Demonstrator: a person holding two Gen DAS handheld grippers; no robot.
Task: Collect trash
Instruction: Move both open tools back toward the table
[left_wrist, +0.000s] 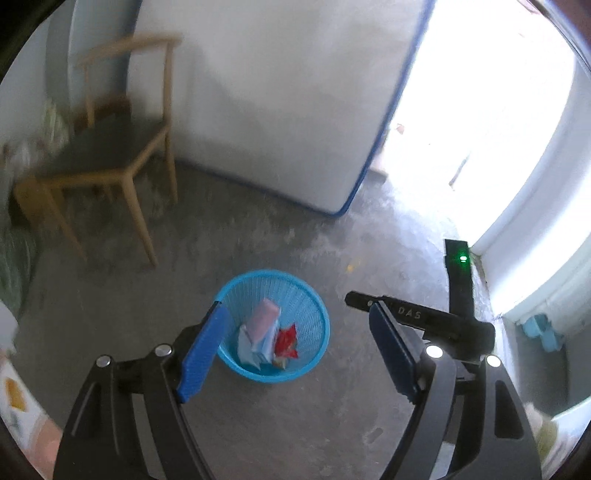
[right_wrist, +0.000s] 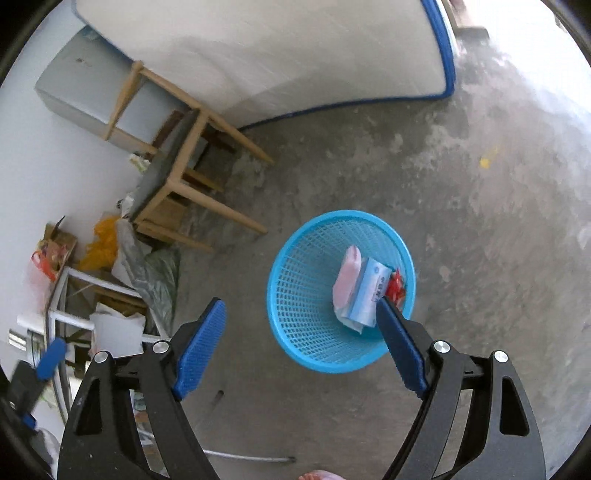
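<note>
A blue mesh basket (left_wrist: 314, 317) (right_wrist: 295, 295) stands on the concrete floor. Inside lie a pink packet (left_wrist: 263, 319) (right_wrist: 347, 280), a white-and-blue packet (right_wrist: 369, 295) and a red wrapper (left_wrist: 286, 341) (right_wrist: 396, 288). My left gripper (left_wrist: 297, 308) is open and empty above the basket. My right gripper (right_wrist: 301, 306) is open and empty, also above the basket. The right gripper also shows in the left wrist view (left_wrist: 424, 317), at the right. A blue pad of the left gripper shows at the right wrist view's lower left (right_wrist: 51, 358).
A wooden chair (left_wrist: 103, 162) (right_wrist: 184, 162) stands to the left by a white mattress with blue trim (left_wrist: 295, 110) (right_wrist: 295, 55). Bags, boxes and a white frame (right_wrist: 92, 280) pile up by the left wall. A bright doorway (left_wrist: 480, 110) is at the right.
</note>
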